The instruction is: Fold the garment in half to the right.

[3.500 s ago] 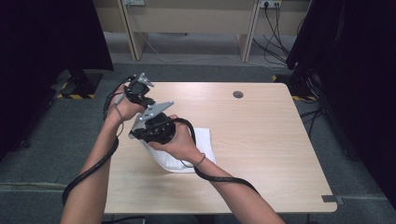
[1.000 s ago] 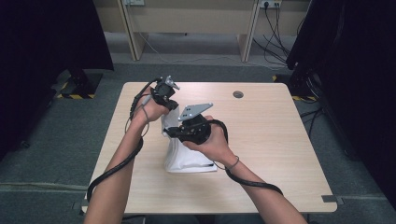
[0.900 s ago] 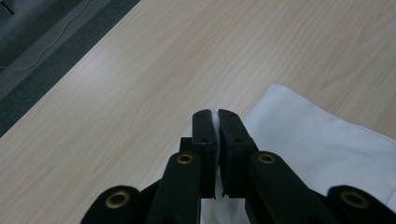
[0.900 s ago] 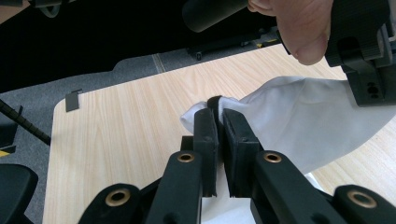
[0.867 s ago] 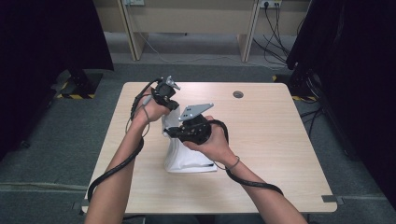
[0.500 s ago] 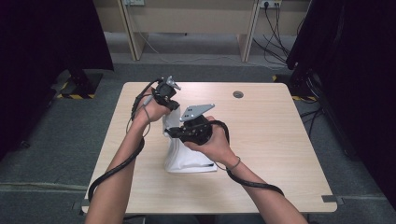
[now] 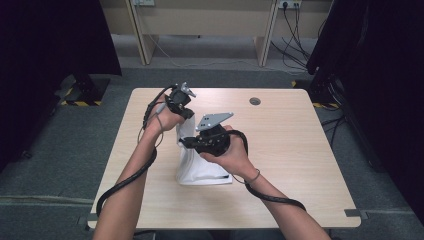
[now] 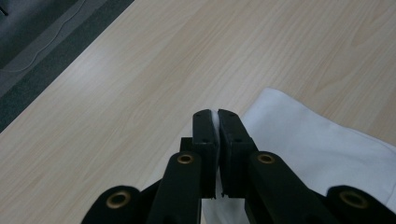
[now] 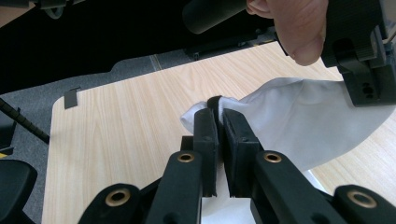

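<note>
Two tongs, one white cloth lifted off the desk between them.

Both are clamped on fabric: my left gripper pinches an edge of the white cloth with its jaws together, and my right gripper bites a bunched corner the same way. From above, my left gripper holds high towards the desk's far left corner, my right gripper sits just nearer me, and the cloth hangs from both, its lower part resting on the wood at mid-desk. I judge the risk is slippage: each bite takes little fabric, so pulling the hands apart sharply could tug an edge free. Uneven lifting could also drag the resting part and crease it.
</note>
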`<state>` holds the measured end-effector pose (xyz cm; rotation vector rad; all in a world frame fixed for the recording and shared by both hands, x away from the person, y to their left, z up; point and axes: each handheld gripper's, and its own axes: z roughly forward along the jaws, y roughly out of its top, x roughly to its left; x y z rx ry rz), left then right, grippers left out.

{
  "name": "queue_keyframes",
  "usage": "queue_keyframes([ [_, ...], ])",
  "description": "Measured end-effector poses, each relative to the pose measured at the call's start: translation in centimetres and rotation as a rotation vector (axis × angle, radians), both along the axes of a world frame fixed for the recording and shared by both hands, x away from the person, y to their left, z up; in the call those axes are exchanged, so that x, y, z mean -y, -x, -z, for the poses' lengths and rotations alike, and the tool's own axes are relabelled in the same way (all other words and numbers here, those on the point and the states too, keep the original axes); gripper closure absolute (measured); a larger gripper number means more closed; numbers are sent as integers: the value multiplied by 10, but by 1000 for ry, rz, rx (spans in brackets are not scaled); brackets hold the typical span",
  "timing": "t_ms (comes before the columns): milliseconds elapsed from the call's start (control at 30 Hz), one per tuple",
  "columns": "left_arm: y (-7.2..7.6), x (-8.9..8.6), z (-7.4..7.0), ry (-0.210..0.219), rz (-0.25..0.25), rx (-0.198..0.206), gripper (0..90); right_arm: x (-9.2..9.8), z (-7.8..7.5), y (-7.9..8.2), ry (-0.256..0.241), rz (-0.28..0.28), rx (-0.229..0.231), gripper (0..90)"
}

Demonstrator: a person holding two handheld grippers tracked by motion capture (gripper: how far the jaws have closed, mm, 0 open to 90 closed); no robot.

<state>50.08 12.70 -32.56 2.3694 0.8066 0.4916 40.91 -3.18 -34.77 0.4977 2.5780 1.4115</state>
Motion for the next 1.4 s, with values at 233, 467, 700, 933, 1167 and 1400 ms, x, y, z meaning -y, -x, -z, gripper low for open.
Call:
queue_keyframes([
  [233, 0, 2, 2, -3, 6, -2, 853, 3, 1, 1, 0, 3, 0, 850],
  [467, 0, 3, 3, 2, 7, -4, 853, 7, 3, 0, 1, 6, 0, 849],
  [700, 0, 8, 6, 7, 10, -8, 852, 11, 6, 1, 0, 13, -5, 849],
  [933, -1, 10, 8, 8, 11, -9, 850, 14, 8, 1, 5, 13, -7, 849],
  [1167, 0, 13, 9, 14, 17, -9, 850, 16, 9, 3, 5, 13, -6, 849],
  [1400, 0, 15, 11, 20, 19, -11, 849, 20, 11, 3, 6, 17, -8, 848],
])
